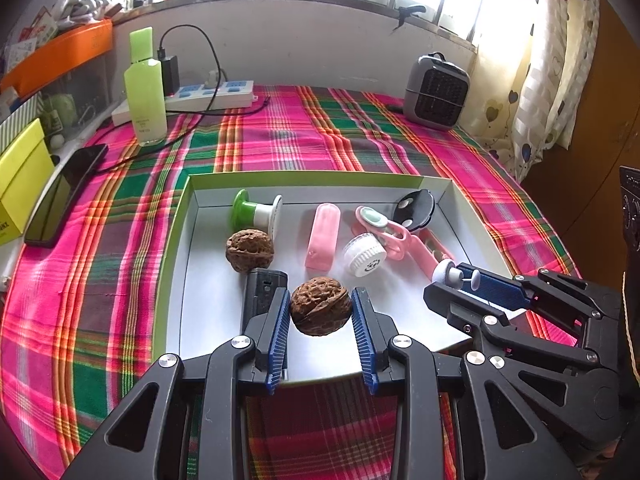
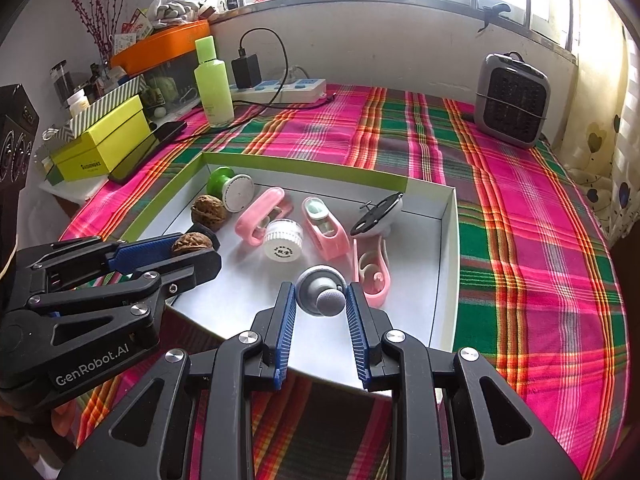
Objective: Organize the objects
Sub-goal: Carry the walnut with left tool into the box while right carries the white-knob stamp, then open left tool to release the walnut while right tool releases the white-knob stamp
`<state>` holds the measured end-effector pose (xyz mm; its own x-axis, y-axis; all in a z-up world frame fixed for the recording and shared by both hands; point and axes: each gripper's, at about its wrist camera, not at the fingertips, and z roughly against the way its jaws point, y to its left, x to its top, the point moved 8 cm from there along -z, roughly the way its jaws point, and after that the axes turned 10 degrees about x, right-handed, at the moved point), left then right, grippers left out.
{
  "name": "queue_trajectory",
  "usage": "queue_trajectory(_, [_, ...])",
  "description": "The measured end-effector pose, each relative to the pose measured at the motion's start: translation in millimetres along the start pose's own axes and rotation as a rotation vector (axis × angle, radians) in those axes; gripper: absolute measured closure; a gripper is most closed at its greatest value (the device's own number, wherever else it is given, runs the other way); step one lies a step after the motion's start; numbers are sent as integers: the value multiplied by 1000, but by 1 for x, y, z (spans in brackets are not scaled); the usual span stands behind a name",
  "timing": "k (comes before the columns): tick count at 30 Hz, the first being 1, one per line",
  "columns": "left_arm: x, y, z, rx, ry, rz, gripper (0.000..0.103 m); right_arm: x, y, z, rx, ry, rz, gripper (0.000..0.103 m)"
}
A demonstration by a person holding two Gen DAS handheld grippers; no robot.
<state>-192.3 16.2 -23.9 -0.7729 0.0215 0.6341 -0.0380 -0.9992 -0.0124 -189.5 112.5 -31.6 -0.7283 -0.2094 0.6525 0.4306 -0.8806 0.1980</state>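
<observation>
Both tools reach forward and tilt downward over the near part of a shallow white tray (image 1: 176, 240) with a green rim, lying on a plaid-covered counter (image 1: 320, 136).

The left tool (image 1: 321, 312) has its blue pads closed narrowly on a brown walnut (image 1: 321, 306), which sits between the fingertips just above the tray floor, beside a black block (image 1: 264, 296). A second walnut (image 1: 249, 249) lies farther in, near a green-and-white spool (image 1: 256, 214).

The right tool (image 2: 321, 296) stands to the right of the left one, angled the same way, and clamps a small grey-and-white knobbed piece (image 2: 322, 294) near the tray's front right part.

Pink clips (image 2: 324, 228), a white ribbed cap (image 2: 282, 240) and a black disc (image 2: 378, 210) rest in the tray beyond the fingertips.
</observation>
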Motion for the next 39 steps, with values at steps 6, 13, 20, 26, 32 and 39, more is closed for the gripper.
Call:
queue_trajectory(6, [1,-2,-8,-5,15,-6,74,1,-5,-7,10,19,-9,76])
queue_trajectory(13, [5,-5,-16,-2,25,-11,74,2,-9,-15,18,44,-10,76])
queue_trajectory(20, [9,-7,-23,-9,39,-15,74,4,-12,-20,15,58,-6,76])
queue_trajectory(26, [11,-8,-29,-4,45,-21,74,6,-12,-24,10,64,7,76])
queue_trajectory(32, [14,-8,-33,0,43,-23,74,9,-13,-27,-5,62,20,76])
queue_trajectory(39, [16,-7,-35,8,37,-26,73,9,-13,-30,-22,62,42,76])
